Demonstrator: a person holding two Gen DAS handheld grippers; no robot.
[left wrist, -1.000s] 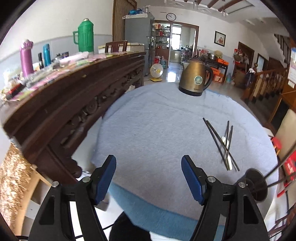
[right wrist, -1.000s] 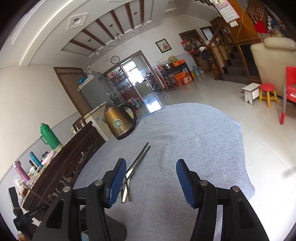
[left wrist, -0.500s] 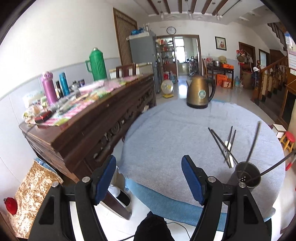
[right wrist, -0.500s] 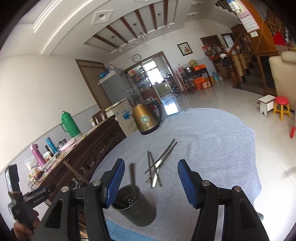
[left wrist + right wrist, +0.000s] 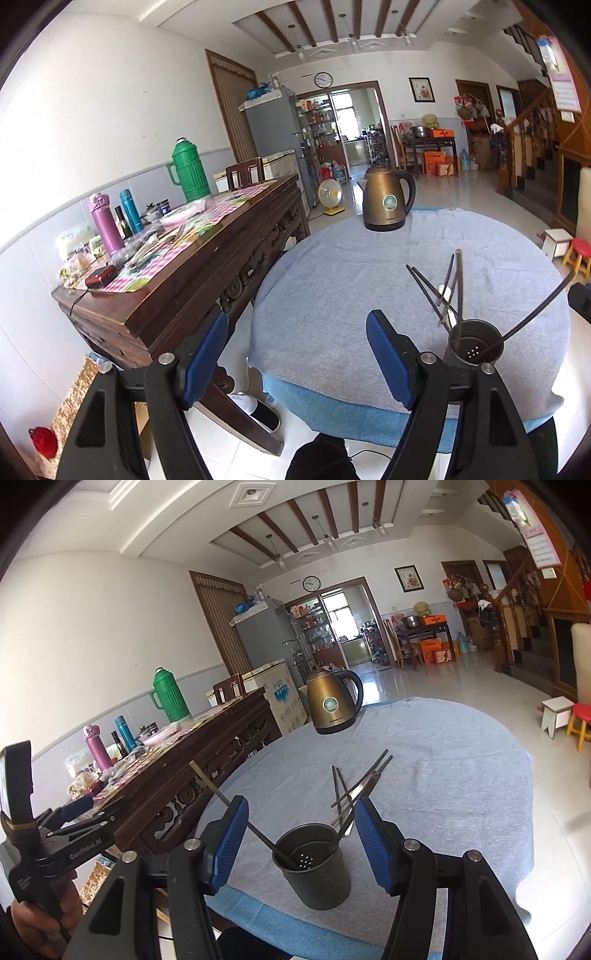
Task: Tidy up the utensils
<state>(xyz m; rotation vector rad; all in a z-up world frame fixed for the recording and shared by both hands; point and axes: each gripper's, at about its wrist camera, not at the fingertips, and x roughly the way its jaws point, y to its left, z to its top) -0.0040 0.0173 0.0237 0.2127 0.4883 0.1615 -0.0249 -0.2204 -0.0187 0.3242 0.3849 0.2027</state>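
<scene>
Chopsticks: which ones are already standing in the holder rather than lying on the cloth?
Two chopsticks lean out of the dark perforated holder, one towards each side. The other chopsticks lie crossed on the grey cloth behind it, with a pale utensil among them.

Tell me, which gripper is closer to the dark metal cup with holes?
Right. The right gripper faces the dark metal holder cup head-on, cup framed between its opening jaws. The left gripper sits off to the cup's left side.

"GenRobot.AI" printed in white on left gripper arm
</scene>
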